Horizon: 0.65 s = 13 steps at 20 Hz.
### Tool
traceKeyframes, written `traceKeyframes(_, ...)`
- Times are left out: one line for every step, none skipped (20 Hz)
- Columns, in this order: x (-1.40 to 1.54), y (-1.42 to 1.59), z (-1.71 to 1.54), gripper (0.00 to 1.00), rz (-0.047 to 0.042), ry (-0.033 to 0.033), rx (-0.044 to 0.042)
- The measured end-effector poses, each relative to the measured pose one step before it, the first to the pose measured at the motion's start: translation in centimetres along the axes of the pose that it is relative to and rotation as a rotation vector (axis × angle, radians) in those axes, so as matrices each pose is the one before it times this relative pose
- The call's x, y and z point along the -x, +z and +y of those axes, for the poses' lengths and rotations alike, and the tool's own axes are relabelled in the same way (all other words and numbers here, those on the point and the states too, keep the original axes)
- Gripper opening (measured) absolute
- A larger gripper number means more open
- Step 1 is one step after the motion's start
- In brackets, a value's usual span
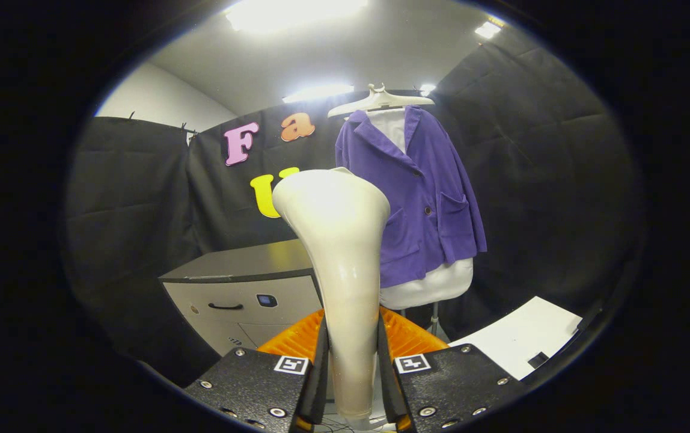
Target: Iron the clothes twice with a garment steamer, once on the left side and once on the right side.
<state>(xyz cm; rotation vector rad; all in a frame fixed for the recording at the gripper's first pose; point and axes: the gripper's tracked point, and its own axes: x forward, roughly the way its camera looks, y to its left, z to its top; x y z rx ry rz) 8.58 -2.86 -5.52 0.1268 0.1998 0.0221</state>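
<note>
A cream-white garment steamer [342, 252] stands upright between my two fingers, its wide head rising above them. My gripper [352, 349] is shut on the steamer's handle, with a finger pressing on each side. Beyond the steamer and a little to the right, a purple jacket [426, 198] hangs on a white mannequin torso [435, 285] under a white hanger [381, 102]. The steamer head is apart from the jacket and hides part of its left side.
A grey cabinet [249, 288] with a drawer handle stands to the left behind the steamer. A white table surface [522, 340] lies low on the right. The mannequin's stand [435, 319] drops below the torso.
</note>
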Motion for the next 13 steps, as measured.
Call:
traceKeyframes(0.046, -0.042, 0.131, 0.38, 0.00347, 0.00264, 0.00093)
traceKeyframes(0.049, 0.073, 0.1, 0.38, -0.00372, 0.0016, -0.00058)
traceKeyframes(-0.028, 0.083, 0.014, 0.38, -0.0028, 0.00134, 0.00366)
traceKeyframes(0.014, 0.134, -0.055, 0.38, -0.00245, -0.00143, 0.00327)
traceKeyframes(0.006, 0.104, 0.043, 0.38, -0.00375, 0.00038, -0.00007)
traceKeyframes(0.03, 0.077, -0.015, 0.38, 0.00043, 0.00036, -0.00361)
traceKeyframes(0.02, -0.065, -0.039, 0.38, -0.00127, -0.00013, -0.00455)
traceKeyframes(0.106, 0.071, 0.005, 0.38, -0.0018, -0.00023, -0.00245)
traceKeyframes(-0.064, 0.015, -0.045, 0.38, -0.0017, -0.00039, -0.00131)
traceKeyframes(0.034, 0.091, -0.01, 0.38, -0.00189, -0.0015, -0.00096)
traceKeyframes(0.066, -0.048, -0.033, 0.38, -0.00068, -0.00066, 0.00055)
traceKeyframes(0.062, -0.012, -0.03, 0.38, -0.00054, 0.00004, 0.0006)
traceKeyframes(-0.049, 0.096, -0.022, 0.38, 0.00009, -0.00019, 0.00138)
